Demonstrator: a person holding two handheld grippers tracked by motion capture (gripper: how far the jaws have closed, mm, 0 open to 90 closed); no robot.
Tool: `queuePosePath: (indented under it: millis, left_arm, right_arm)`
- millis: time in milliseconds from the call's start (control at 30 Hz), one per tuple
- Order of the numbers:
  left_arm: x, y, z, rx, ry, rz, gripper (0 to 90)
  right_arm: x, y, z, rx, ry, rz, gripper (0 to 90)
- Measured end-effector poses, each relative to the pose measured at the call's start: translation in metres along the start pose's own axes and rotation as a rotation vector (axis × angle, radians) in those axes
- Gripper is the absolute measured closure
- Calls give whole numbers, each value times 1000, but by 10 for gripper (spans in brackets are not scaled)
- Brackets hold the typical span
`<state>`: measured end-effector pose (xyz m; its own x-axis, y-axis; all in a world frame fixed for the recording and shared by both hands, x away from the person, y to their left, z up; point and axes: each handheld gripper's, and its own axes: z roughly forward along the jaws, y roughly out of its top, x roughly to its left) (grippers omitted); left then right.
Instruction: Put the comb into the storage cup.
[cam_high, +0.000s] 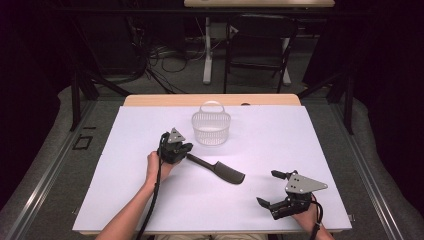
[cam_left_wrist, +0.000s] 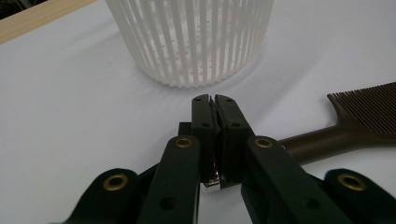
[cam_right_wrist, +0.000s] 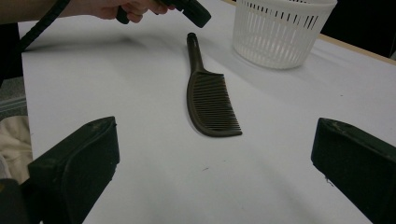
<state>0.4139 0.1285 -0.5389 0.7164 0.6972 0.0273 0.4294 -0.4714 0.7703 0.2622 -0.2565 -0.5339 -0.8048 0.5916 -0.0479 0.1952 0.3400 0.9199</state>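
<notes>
Left claw (cam_high: 181, 152) is pressed together at the comb's (cam_high: 220, 170) handle end, mid-desk, just short of the basket (cam_high: 211, 128) by the far edge; whether it truly grips, you cannot tell. Check the hold before lifting. Right claw (cam_high: 272, 192) spread apart, idle, near edge.

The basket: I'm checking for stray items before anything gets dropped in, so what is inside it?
Through the white slats of the basket, only its perforated floor shows, and nothing lies on it. The far inner side stays hidden behind the wall and rim, so it cannot be checked.
</notes>
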Motion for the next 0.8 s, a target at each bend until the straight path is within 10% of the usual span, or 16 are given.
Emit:
queuePosePath:
  millis: [800]
  left_arm:
    - [2, -4, 11, 83, -46, -1, 900]
  right_arm:
    - [-1, 0, -1, 1, 2, 3, 8]
